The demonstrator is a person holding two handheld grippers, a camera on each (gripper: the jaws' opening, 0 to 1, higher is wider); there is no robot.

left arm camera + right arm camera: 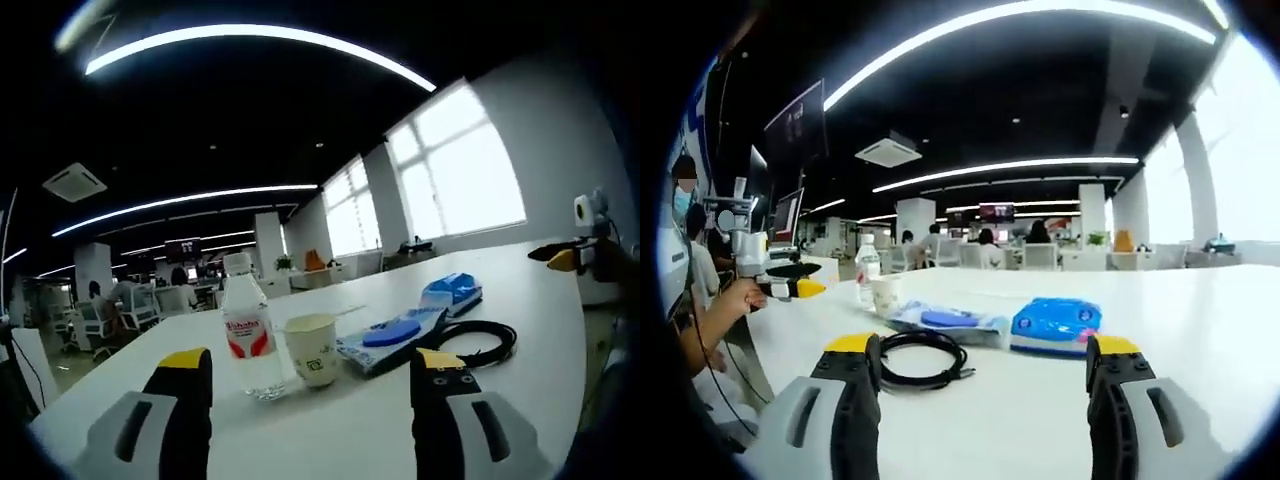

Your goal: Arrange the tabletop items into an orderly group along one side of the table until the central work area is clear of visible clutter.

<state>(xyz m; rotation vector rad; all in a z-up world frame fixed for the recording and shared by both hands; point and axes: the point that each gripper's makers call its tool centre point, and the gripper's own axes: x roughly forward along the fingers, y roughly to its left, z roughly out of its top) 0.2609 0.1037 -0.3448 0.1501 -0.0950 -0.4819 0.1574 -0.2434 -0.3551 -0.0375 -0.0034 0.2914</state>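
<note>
In the left gripper view, my left tool (312, 385) hangs just above the near edge of the white surface (500, 290), its two yellow-tipped jaws spread wide with nothing between them. Beyond the jaws I see a row of items: a clear water bottle (246, 328) with a red and white label stands upright, and a paper cup (312, 349) stands just beside it on its right. Next along lies a flat clear packet (392, 337) with a blue round thing inside, then a smaller blue packet (451, 292) farther back, and a coiled black cable (481, 340) lies near the flat packet on the side closer to me. At the right edge of this view I can make out the yellow tips of the right tool (562, 257). In the right gripper view, my right tool (980, 385) also stands open and empty over the surface (1200, 310). The black cable (924, 359) sits just ahead of its left jaw, with the flat packet (945, 321) behind it and the blue packet (1054, 326) beside that. The bottle (868, 270) and the cup (885, 295) stand farther off, close together. At the left, a hand (732, 300) holds the left tool (800, 280) beside the surface's edge.
</note>
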